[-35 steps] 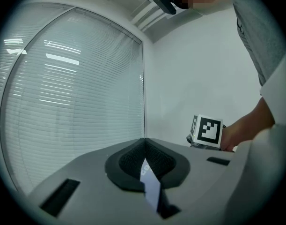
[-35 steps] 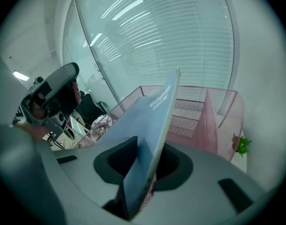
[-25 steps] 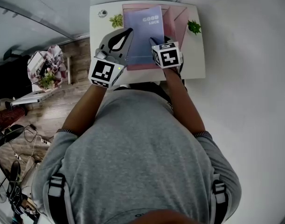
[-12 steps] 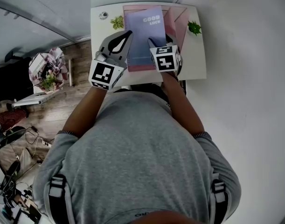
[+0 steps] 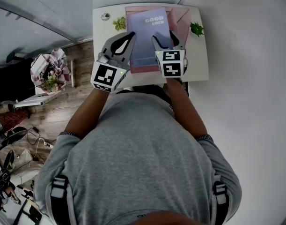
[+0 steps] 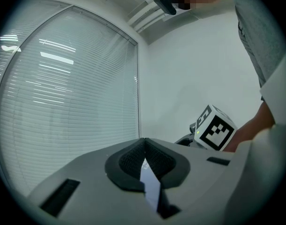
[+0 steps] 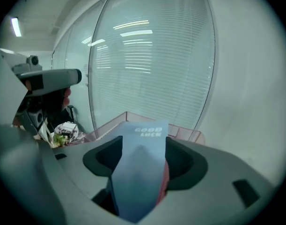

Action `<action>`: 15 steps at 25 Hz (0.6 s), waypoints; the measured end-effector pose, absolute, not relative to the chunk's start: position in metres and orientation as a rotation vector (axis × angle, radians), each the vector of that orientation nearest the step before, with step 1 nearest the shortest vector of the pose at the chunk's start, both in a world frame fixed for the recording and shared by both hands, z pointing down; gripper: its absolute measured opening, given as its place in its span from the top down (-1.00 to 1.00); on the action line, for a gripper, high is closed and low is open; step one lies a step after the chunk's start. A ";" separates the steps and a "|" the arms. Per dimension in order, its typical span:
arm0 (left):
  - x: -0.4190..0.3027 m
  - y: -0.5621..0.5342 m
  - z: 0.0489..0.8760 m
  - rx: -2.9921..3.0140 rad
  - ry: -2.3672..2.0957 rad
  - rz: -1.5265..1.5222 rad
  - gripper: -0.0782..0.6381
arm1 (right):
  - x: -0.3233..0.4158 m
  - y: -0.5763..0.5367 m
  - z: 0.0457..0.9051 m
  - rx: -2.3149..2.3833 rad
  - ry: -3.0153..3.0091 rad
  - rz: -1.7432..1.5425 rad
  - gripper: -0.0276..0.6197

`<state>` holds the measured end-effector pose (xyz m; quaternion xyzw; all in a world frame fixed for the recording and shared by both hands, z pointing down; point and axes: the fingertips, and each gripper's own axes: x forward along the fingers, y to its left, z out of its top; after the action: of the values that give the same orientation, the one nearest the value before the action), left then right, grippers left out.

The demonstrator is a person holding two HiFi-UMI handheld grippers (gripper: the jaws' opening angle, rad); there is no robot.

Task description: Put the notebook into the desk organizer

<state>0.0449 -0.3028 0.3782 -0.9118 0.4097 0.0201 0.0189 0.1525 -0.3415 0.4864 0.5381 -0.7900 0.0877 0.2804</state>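
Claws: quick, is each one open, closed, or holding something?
Left claw: closed, holding nothing.
Right claw: open, jaws just been opening; notebook between them, not gripped.

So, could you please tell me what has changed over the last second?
The right gripper has just opened its jaws, letting go of the blue notebook, which remains between them, and drawn back slightly toward the person. The left gripper stays shut beside the notebook's left edge, and the notebook still rests in the pink desk organizer.

Bright, even white light — dark fisheye vignette (close foreground soft).
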 end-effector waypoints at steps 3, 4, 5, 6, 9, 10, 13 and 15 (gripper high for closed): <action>0.044 -0.302 0.371 -2.824 1.266 0.075 0.73 | 0.153 -0.341 0.463 1.471 -2.197 0.213 -0.02; 0.044 -0.301 0.368 -2.823 1.266 0.080 0.73 | 0.153 -0.339 0.453 1.472 -2.229 0.198 -0.02; 0.043 -0.301 0.366 -2.821 1.265 0.084 0.73 | 0.152 -0.336 0.441 1.467 -2.270 0.181 -0.02; 0.043 -0.300 0.364 -2.818 1.264 0.085 0.73 | 0.149 -0.333 0.429 1.454 -2.323 0.164 0.03; 0.042 -0.297 0.358 -2.807 1.247 0.077 0.73 | 0.141 -0.321 0.391 1.403 -2.480 0.103 0.26; 0.042 -0.295 0.356 -2.804 1.239 0.076 0.73 | 0.140 -0.317 0.381 1.392 -2.515 0.074 0.28; 0.043 -0.289 0.347 -2.813 1.212 0.106 0.73 | 0.138 -0.301 0.360 1.359 -2.612 -0.004 0.38; 0.046 -0.283 0.338 -2.818 1.176 0.145 0.73 | 0.137 -0.289 0.353 1.341 -2.673 -0.028 0.45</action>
<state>0.0463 -0.2828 0.3378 -0.9210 0.3844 0.0474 0.0423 0.1373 -0.2887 0.3528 0.4473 -0.8911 -0.0094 0.0755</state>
